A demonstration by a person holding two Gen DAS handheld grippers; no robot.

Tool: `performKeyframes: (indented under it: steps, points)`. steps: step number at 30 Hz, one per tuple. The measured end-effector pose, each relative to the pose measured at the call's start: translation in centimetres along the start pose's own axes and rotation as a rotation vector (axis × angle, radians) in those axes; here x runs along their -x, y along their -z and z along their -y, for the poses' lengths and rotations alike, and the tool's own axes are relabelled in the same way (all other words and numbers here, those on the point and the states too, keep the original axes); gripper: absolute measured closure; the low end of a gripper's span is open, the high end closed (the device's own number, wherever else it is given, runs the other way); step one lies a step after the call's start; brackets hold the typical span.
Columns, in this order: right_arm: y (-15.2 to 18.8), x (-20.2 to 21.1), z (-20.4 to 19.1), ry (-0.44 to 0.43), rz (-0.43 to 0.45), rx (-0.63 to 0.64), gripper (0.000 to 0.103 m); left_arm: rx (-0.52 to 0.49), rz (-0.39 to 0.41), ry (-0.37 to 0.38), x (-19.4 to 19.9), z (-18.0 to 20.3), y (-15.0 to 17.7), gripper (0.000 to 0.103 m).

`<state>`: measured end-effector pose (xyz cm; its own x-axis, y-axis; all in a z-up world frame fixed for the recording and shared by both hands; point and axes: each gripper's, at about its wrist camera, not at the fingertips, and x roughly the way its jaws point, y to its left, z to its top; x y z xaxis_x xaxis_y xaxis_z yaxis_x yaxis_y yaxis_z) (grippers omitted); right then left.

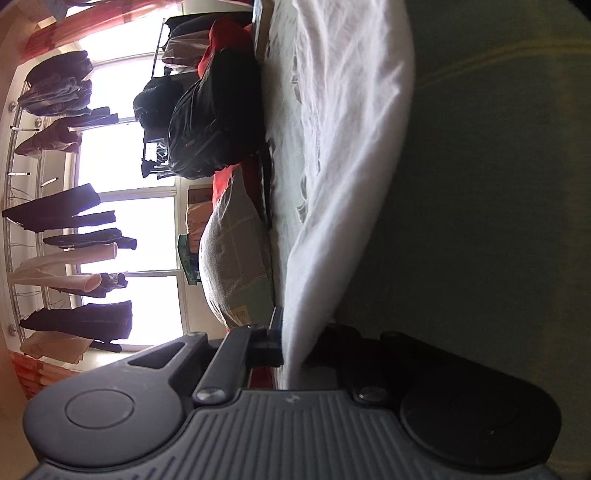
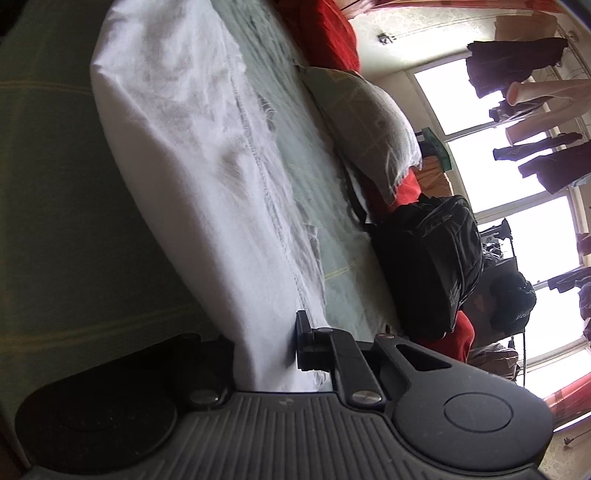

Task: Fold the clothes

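A white garment point(image 1: 347, 155) with a frayed, torn edge lies on the green bedcover point(image 1: 480, 184). Both wrist views are rolled onto their sides. My left gripper point(image 1: 291, 343) is shut on one edge of the white cloth, which runs out from between its black fingers and is lifted off the bed. In the right wrist view the same white garment point(image 2: 192, 155) stretches away along the bedcover point(image 2: 55, 184). My right gripper point(image 2: 266, 350) is shut on another part of its edge, the fabric pinched between the two fingers and raised into a fold.
A grey-green pillow point(image 1: 236, 254) and a black backpack point(image 1: 214, 122) lie on the bed beyond the garment, over red bedding point(image 2: 332, 33). Behind them is a bright window with dark and pale clothes on hanging racks point(image 1: 74, 218).
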<state>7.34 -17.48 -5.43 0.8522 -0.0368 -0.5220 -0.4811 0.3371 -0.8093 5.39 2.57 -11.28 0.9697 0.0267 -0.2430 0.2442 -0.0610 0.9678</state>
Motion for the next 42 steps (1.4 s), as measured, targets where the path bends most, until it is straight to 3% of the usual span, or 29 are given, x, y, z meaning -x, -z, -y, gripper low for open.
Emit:
performKeyframes:
  steps: [12,17,21,24,27,30,32,33,34,35,39,41,42]
  points:
    - [2.8,3.1,-4.9,-0.082,-0.074,-0.016,0.089,-0.049,-0.006,0.055,3.7,3.4,0.8,0.092]
    - [5.4,5.1,-3.7,-0.151,-0.102,-0.121,0.076,0.070,-0.085,0.141,6.0,2.8,3.6,0.087]
    - [8.8,7.4,-2.0,-0.258,-0.139,-0.220,0.066,0.225,-0.152,0.228,8.1,0.7,5.8,0.087]
    - [11.4,9.6,-0.2,-0.274,-0.152,-0.278,0.065,0.410,-0.182,0.260,8.8,-2.5,7.1,0.087]
    - [12.5,10.7,2.6,-0.217,-0.121,-0.388,0.057,0.615,-0.164,0.259,8.3,-6.5,7.4,0.084]
    - [11.2,10.5,5.4,-0.201,-0.001,-0.521,0.044,0.821,-0.092,0.310,6.8,-10.1,5.9,0.064]
    - [9.6,9.4,6.2,-0.275,0.097,-0.614,0.032,0.940,-0.022,0.365,5.5,-11.5,4.5,0.045]
    - [8.7,8.7,6.4,-0.322,0.141,-0.657,0.032,0.984,0.005,0.385,4.8,-11.8,3.8,0.039]
    - [7.9,7.3,6.1,-0.364,0.147,-0.696,0.032,1.012,0.019,0.399,4.0,-11.6,3.0,0.023]
    - [7.0,6.0,5.8,-0.406,0.152,-0.735,0.032,1.041,0.033,0.414,3.3,-11.5,2.2,0.021]
    - [5.8,1.0,3.5,-0.444,0.071,-0.864,0.032,1.151,0.003,0.513,2.2,-7.6,1.4,0.021]
    - [7.0,0.8,1.9,-0.478,0.071,-0.911,0.030,1.195,-0.037,0.583,1.6,-5.3,1.9,0.021]
    - [7.8,1.3,1.3,-0.477,0.075,-0.906,0.024,1.210,-0.056,0.602,1.6,-4.2,2.2,0.020]
